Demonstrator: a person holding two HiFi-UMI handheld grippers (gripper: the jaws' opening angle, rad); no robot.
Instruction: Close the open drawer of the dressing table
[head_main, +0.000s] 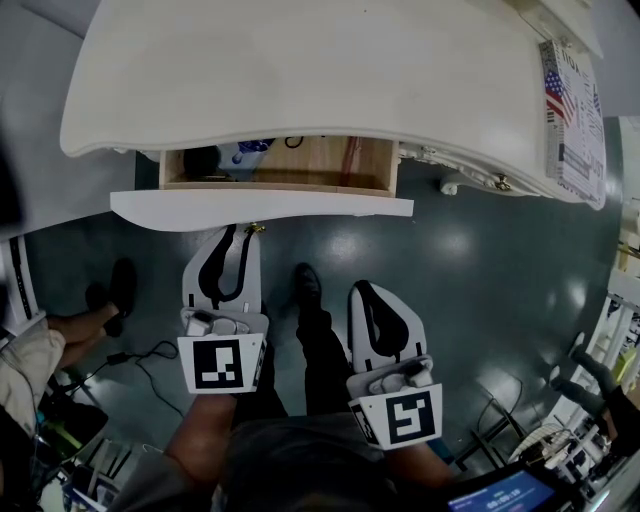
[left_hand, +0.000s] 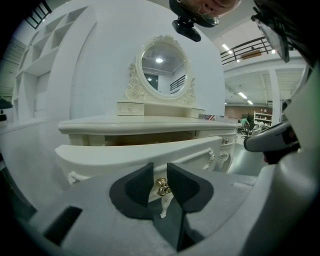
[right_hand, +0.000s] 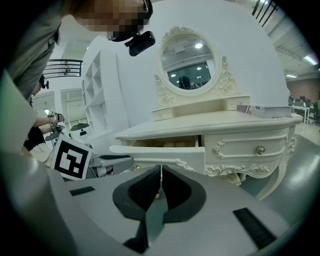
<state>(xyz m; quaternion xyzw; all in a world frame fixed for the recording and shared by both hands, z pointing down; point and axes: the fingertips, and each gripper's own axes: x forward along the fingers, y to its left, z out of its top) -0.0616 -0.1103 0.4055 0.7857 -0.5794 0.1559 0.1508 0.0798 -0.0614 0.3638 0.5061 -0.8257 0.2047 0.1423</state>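
**Left claw at the drawer knob, drawer open**

Left claw (left_hand: 160, 180) sits at the front of the open drawer (head_main: 260, 207), its jaws narrowly spread with the brass knob (left_hand: 162, 187) between them. Whether the pads touch the knob cannot be told. In the head view this claw's tips reach the drawer's white front panel. The right claw (right_hand: 160, 182) is pressed together on nothing and held back over the floor, well apart from the drawer and beside the left claw. The drawer stands pulled out from under the white worktop (head_main: 300, 70), its wooden inside showing with a few small items at the back. An oval mirror (left_hand: 162, 70) rises at the worktop's rear.
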